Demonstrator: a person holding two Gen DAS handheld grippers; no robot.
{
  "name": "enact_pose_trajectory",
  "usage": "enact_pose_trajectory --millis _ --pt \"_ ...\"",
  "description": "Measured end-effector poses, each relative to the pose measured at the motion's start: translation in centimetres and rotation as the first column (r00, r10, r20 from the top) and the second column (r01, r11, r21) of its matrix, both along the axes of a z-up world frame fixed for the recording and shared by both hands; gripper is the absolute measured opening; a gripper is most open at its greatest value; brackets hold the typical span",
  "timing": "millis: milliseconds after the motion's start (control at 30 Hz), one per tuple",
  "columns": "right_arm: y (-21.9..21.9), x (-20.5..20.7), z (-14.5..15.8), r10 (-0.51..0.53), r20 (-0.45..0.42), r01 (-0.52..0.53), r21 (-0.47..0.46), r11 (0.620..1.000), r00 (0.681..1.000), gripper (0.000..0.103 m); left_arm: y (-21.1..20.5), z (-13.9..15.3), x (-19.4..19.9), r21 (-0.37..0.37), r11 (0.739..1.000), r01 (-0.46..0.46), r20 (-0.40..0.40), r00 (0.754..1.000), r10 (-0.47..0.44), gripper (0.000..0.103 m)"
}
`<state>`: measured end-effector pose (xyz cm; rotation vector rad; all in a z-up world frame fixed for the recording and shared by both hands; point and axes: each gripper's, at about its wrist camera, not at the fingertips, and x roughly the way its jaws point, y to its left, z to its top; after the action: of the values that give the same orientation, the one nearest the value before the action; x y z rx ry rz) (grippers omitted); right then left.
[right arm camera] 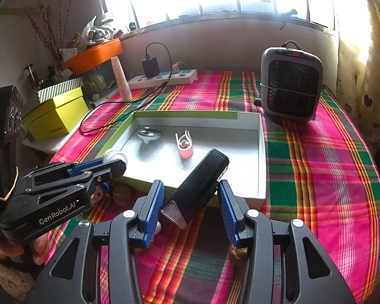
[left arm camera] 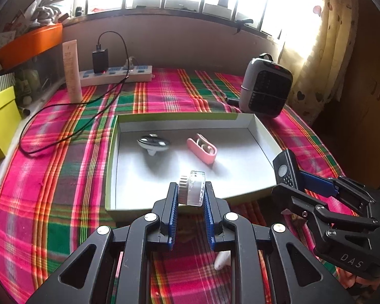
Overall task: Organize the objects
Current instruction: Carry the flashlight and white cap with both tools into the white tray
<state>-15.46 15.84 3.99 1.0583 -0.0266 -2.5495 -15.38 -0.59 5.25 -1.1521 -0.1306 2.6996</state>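
Observation:
A shallow white box with a green rim (left arm camera: 112, 152) (right arm camera: 262, 152) lies on the plaid cloth. A silver-and-black rounded gadget (left arm camera: 153, 143) (right arm camera: 149, 134) and a pink clip-like case (left arm camera: 202, 149) (right arm camera: 185, 149) lie inside it. My left gripper (left arm camera: 191, 187) (right arm camera: 119, 163) is shut on a clear plastic roll with a white toothed wheel (left arm camera: 193, 187) (right arm camera: 115, 155), held over the box's near edge. My right gripper (right arm camera: 190, 185) (left arm camera: 283, 177) is shut on a black oblong device with a clear end (right arm camera: 200, 185) (left arm camera: 286, 172), lying slantwise between the fingers at the box's near right corner.
A grey and black heater (left arm camera: 266, 86) (right arm camera: 290, 83) stands behind the box on the right. A white power strip (left arm camera: 116, 74) with a black charger and a looping cable lies at the back left, beside a cream tube (left arm camera: 72, 71). A yellow-green box (right arm camera: 58, 116) sits at the left edge.

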Motion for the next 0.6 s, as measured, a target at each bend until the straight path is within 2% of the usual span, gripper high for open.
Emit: enact_pose_trajectory --millis 600 --pt "0.5 -6.1 -0.7 0.017 0.030 -0.018 0.007 1.000 0.999 0.045 0.3 -1.2 -4.9 -0.003 1.000 0.004 0.047 0.999 -0.004 0.017"
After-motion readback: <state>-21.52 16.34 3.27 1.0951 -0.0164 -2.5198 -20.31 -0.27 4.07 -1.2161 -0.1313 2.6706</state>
